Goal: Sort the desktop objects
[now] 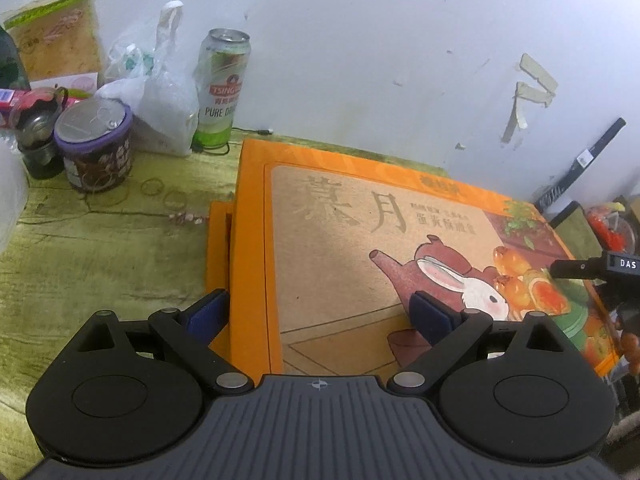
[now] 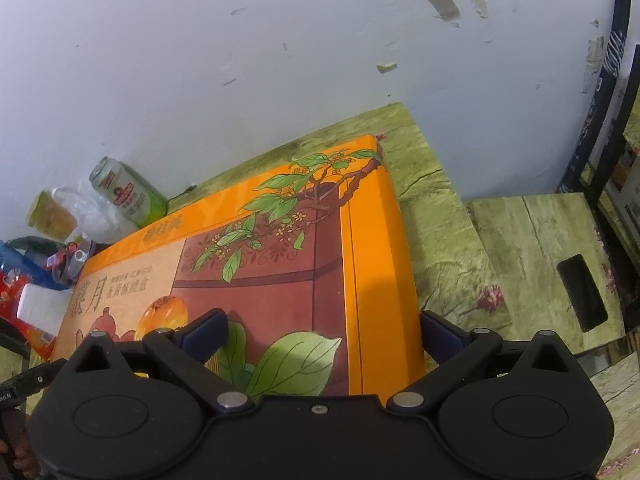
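Note:
A large flat orange gift box (image 1: pixel 360 248), printed with a rabbit and a teapot, lies on the green-patterned table (image 1: pixel 100 264). My left gripper (image 1: pixel 318 304) is open and straddles the box's near left edge. One blue pad sits beside the box's side and the other is over the lid. In the right wrist view the same box (image 2: pixel 280 264) fills the centre. My right gripper (image 2: pixel 323 320) is open and straddles the box's right edge, with one finger above the lid and one off its side. A second orange edge (image 1: pixel 218 248) juts out under the box at the left.
At the back left by the wall stand a green beer can (image 1: pixel 222 92), a purple-rimmed tin (image 1: pixel 94 148), a white plastic bag (image 1: pixel 160 92) and a snack packet (image 1: pixel 56 36). Rubber bands (image 1: pixel 154 187) lie near the tin. A lower surface with a dark slot (image 2: pixel 580 292) lies to the right.

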The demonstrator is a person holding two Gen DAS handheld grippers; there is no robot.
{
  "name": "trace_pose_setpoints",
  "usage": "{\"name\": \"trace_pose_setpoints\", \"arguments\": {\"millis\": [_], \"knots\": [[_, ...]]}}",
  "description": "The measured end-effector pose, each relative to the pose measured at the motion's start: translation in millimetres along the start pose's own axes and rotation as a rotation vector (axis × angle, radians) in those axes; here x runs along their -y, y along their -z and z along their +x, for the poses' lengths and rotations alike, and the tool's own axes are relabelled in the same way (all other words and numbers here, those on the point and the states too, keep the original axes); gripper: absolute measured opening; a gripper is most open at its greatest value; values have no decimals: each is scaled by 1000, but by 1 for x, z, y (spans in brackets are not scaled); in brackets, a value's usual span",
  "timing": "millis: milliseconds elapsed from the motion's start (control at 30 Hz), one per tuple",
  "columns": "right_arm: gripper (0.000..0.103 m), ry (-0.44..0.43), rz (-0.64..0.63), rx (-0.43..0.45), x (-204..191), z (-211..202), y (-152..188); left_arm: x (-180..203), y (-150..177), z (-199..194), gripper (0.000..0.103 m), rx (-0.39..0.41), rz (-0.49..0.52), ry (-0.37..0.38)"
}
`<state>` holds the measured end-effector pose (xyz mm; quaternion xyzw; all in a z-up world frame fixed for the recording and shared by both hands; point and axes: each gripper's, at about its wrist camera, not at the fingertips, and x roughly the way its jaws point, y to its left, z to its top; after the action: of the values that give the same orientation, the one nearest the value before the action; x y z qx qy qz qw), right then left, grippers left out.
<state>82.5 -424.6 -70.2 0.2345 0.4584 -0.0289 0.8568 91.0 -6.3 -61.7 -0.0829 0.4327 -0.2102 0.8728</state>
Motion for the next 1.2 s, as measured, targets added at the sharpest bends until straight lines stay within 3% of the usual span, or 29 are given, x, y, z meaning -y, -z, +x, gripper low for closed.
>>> {"name": "trace_pose_setpoints", "arguments": {"millis": [533,1200], "knots": [[102,0,-55,-61,-15,43,-21,-24,-4,19,96,-47,-60,-29],[102,-8,-95,-94,-14,68,-30,-36,3,43,96,-149,-128,-31]]}}
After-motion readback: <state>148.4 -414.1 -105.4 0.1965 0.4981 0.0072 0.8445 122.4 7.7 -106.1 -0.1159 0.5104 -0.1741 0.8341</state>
